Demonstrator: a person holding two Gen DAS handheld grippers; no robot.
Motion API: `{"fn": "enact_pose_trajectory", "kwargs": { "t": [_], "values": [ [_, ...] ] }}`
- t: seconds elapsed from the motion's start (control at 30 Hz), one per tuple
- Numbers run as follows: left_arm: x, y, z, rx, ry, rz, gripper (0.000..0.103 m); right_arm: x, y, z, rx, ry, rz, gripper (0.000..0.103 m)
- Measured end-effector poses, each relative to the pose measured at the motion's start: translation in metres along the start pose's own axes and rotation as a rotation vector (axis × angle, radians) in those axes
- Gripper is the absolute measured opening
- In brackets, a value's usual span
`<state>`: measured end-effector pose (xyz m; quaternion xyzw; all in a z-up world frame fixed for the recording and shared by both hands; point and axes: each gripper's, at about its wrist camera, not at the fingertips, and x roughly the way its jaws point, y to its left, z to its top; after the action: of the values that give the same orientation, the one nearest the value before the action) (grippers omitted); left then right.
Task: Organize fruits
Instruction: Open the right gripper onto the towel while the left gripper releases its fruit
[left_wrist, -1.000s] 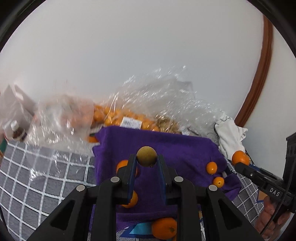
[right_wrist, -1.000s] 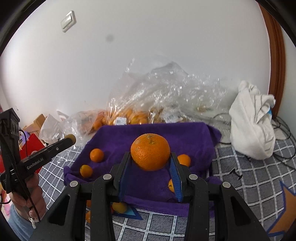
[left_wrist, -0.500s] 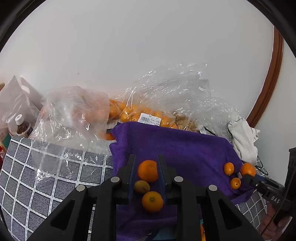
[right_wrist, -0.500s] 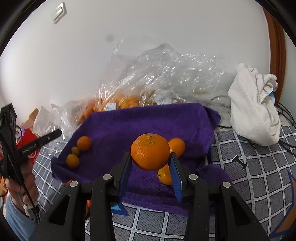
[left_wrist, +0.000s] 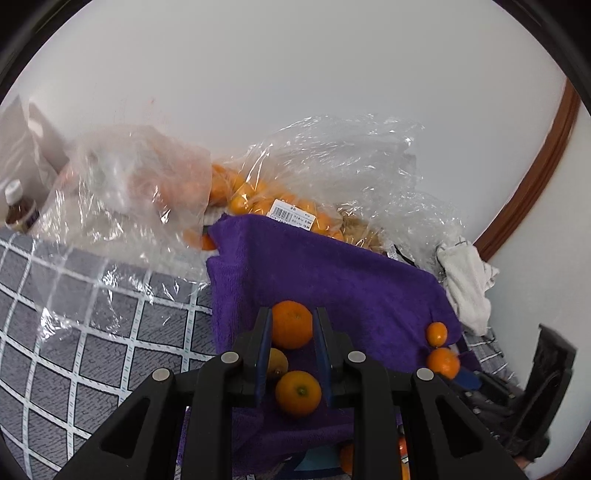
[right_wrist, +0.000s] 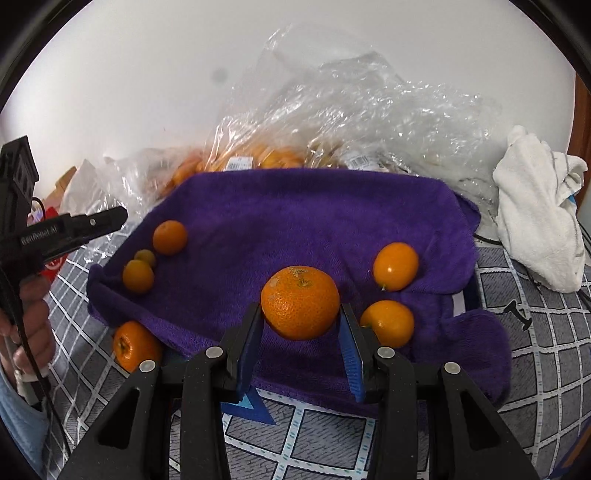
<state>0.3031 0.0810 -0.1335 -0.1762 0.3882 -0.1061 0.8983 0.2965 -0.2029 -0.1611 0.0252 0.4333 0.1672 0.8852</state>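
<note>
A purple cloth (right_wrist: 295, 214) (left_wrist: 332, 273) lies on the checked mat. My right gripper (right_wrist: 301, 310) is shut on a large mandarin (right_wrist: 300, 302), held just above the cloth's front edge; the fruit shows blurred in the left wrist view (left_wrist: 443, 363). Beside it two smaller oranges (right_wrist: 396, 266) (right_wrist: 387, 323) rest on the cloth. My left gripper (left_wrist: 291, 314) (right_wrist: 120, 218) is shut and empty, hanging over the cloth's left side. Below it sit a mandarin (left_wrist: 291, 325), a small olive fruit (left_wrist: 275, 363) and an orange (left_wrist: 298, 393).
Clear plastic bags of fruit (right_wrist: 332, 122) (left_wrist: 129, 192) line the wall behind the cloth. A white rag (right_wrist: 539, 214) lies at the right. One mandarin (right_wrist: 135, 345) sits on the mat (right_wrist: 535, 369) off the cloth's front left corner. A bottle (left_wrist: 18, 210) stands far left.
The left gripper let go of the small olive fruit, which now lies on the cloth, and came closer to that group. The right gripper sank toward the cloth with its mandarin.
</note>
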Motion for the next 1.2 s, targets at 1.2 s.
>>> {"fn": "enact_pose_trajectory", "kwargs": {
  "t": [1.2],
  "values": [
    [-0.067, -0.045, -0.034, 0.230, -0.054, 0.104, 0.025, -0.039, 0.041, -0.029, -0.005, 0.049, 0.064, 0.035]
  ]
}}
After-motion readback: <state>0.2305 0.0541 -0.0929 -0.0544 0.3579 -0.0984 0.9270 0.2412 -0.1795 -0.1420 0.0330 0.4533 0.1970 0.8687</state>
